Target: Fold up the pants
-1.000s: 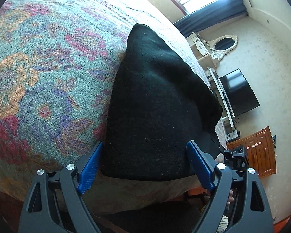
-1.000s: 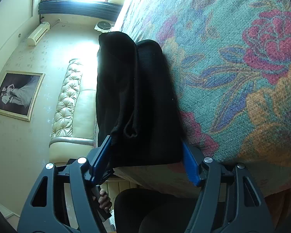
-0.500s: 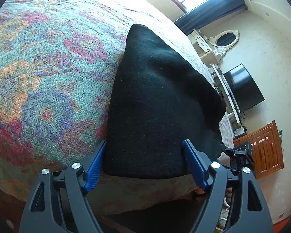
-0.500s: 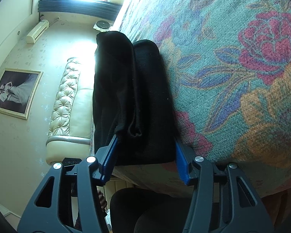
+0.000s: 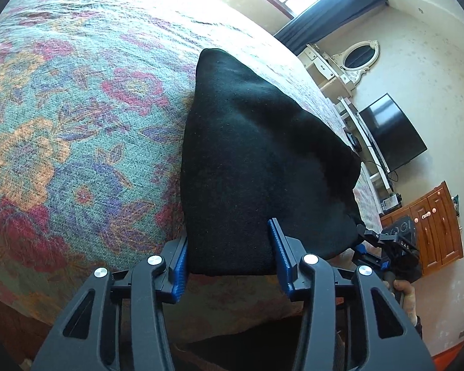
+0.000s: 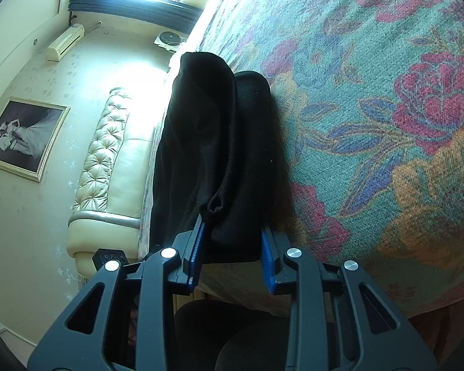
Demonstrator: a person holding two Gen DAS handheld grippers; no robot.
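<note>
Since the pants (image 5: pixel 263 167) already lie as a narrow doubled strip along the bed (image 5: pixel 77 130) edge, lengthwise folding is judged done; a crosswise fold seems left. Both tongs have just been closing w/ cloth between: left tongs (image 5: pixel 230 247) are seen part-open astride the near hem, right tongs (image 6: pixel 232 244) narrower, pads approx. touching, not clenched.

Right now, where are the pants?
The black pants lie on the floral bedspread at its near edge, their near end between both grippers' fingers in each wrist view.
</note>
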